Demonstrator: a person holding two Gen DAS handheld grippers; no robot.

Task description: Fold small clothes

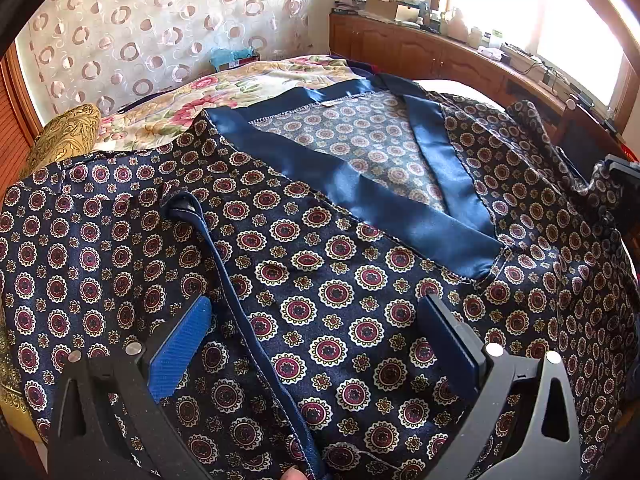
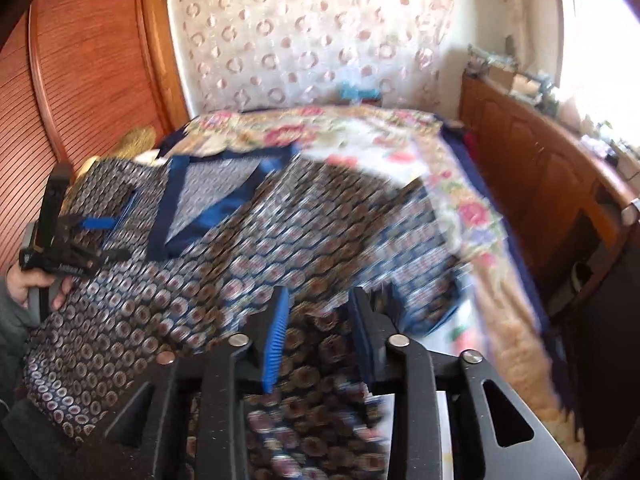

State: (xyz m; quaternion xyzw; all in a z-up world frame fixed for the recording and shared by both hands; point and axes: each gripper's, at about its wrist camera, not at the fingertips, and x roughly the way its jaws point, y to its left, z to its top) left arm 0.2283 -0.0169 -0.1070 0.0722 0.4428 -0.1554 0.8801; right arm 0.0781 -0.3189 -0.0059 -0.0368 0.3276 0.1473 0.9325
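Observation:
A navy garment (image 1: 340,264) printed with red and cream medallions lies spread on the bed, its plain blue satin lapels (image 1: 400,208) folded open at the far side. My left gripper (image 1: 316,320) is open just above the cloth, its blue pads either side of a dark blue belt strip (image 1: 240,292). In the blurred right wrist view the same garment (image 2: 200,280) covers the bed. My right gripper (image 2: 320,312) has its jaws partly apart with patterned cloth bunched between the pads. The left gripper (image 2: 80,232) shows at the far left, in a hand.
A floral bedspread (image 1: 248,92) lies under the garment, with a gold cushion (image 1: 64,136) at the left. A wooden headboard shelf (image 1: 460,52) with clutter runs along the right. A wooden louvred door (image 2: 80,80) stands to the left, patterned curtains behind.

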